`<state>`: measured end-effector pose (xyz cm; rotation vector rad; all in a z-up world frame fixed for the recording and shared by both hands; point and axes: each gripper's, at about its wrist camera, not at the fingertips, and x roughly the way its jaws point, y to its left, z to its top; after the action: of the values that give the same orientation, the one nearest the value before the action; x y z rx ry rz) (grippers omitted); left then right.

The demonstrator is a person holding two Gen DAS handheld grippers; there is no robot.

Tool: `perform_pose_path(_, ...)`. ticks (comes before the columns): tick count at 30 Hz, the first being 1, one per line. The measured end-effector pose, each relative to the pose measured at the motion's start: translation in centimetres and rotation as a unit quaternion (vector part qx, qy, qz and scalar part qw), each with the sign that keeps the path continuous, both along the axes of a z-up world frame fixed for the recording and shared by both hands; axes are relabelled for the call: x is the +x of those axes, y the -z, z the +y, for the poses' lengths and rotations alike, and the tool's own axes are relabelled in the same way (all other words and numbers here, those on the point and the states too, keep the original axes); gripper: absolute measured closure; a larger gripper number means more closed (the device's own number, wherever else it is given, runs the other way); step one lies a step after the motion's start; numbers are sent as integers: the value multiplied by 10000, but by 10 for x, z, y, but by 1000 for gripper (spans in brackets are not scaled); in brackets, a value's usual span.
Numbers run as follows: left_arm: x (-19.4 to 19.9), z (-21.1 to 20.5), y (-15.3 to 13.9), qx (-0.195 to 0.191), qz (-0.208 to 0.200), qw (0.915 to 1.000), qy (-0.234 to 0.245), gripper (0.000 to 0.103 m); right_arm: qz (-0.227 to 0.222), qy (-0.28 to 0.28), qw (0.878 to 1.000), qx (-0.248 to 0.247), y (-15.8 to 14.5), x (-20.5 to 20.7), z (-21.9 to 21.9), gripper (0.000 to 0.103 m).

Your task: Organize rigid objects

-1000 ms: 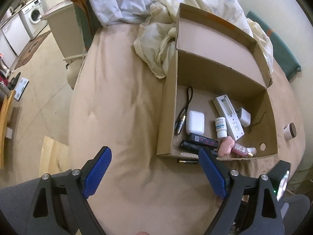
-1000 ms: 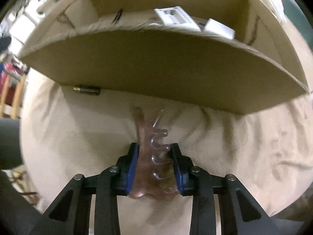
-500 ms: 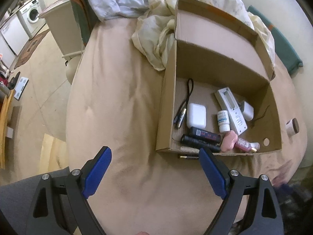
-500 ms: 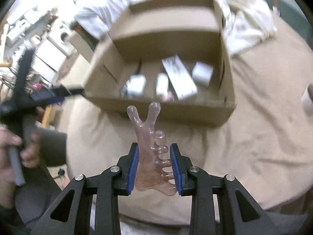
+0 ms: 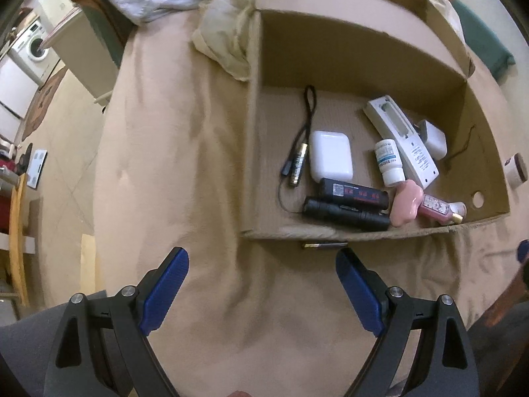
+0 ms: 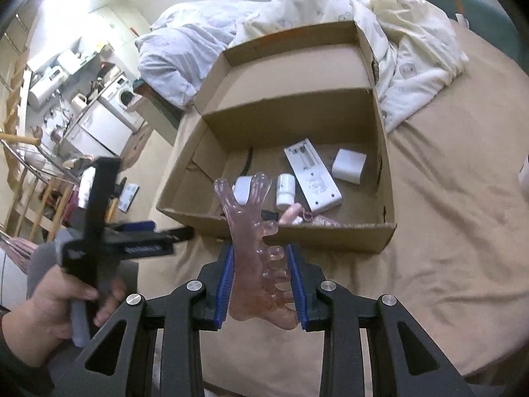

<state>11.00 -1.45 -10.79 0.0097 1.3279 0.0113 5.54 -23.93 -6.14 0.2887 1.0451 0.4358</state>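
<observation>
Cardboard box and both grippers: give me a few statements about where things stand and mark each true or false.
1. The right gripper is shut on a pink comb. True.
2. The left gripper holds a battery. False: its jaws are open and empty.
3. A battery lies on the bed just outside the cardboard box. True.
4. The box is empty. False: it holds a white case, a flashlight, a small white bottle and more.
5. The comb already lies in the box. False: it is still gripped above the bed.

left tongs (image 5: 261, 284) gaping, pointing steeply down | right tongs (image 6: 261, 278) clamped
</observation>
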Motion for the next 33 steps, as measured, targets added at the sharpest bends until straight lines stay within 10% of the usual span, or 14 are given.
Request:
perform_pose_path(11, 15, -55, 60, 533, 598, 9956, 492, 14, -25, 142, 9994, 327, -5, 8, -6, 73)
perform_pose_path(20, 28, -53, 77, 350, 825, 9960, -62, 14, 265, 233, 9990, 267, 5, 14, -10, 98)
perform_pose_path(27, 20, -61, 66, 247, 646, 9976, 80, 63, 242, 251, 9991, 261, 6, 16, -10, 102)
perform_pose_path(33, 9, -49, 53, 188, 534, 9981, 246, 63, 379, 578, 9963, 505, 11, 20, -28, 102)
